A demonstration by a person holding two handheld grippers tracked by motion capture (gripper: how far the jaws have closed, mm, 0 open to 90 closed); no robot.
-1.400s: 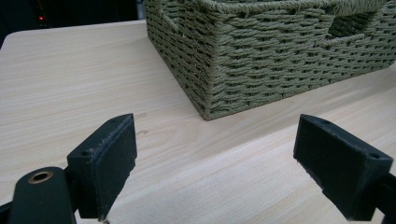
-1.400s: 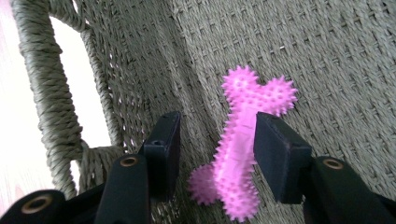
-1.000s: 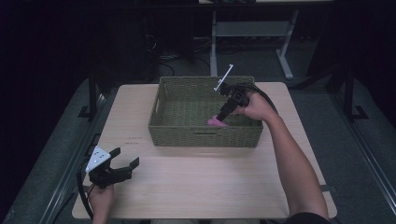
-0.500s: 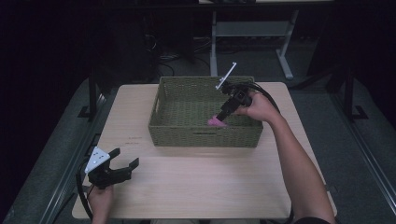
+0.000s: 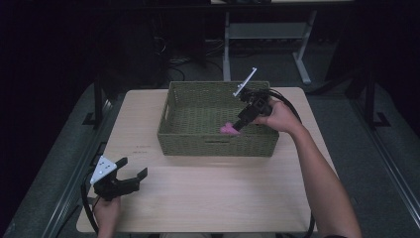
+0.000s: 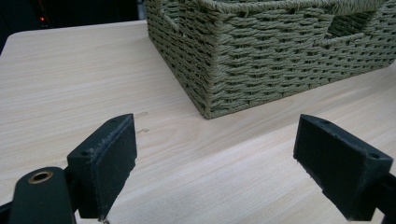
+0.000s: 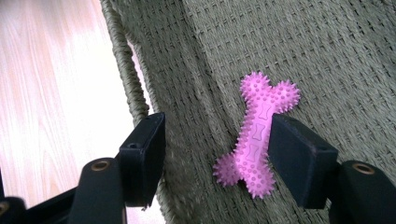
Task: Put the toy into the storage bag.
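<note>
Jaws on your right gripper (image 7: 212, 154) now stand apart, with the pink spiky bone toy (image 7: 257, 135) lying loose on the woven floor of the basket (image 5: 171, 111). One pad touches the toy's edge; the other is clear of it, near the basket wall. A second ago the high view had the toy at the gripper tip in about the same spot, near the basket's front right corner. The toy hasn't travelled between frames; the right gripper (image 5: 242, 121) sits a touch lower and deeper in the basket. My read: this is the release, and the drop-in is essentially done.

Toy location: inside the basket (image 7: 327, 46), on its bottom, close to the front wall and right of centre. In the high view it shows as a small pink patch (image 5: 227, 129) just at the gripper tip.

Your left gripper (image 5: 121, 179) is unchanged across the frames: parked at the front left corner of the tabletop (image 5: 223, 198), jaws wide and holding nothing, pointed toward the basket's near corner (image 6: 261, 60). The same gripper (image 6: 215, 163) is well apart from the basket.

Next, you probably need a straight lift out. Watch the pad touching the toy; it could drag the spikes along.
</note>
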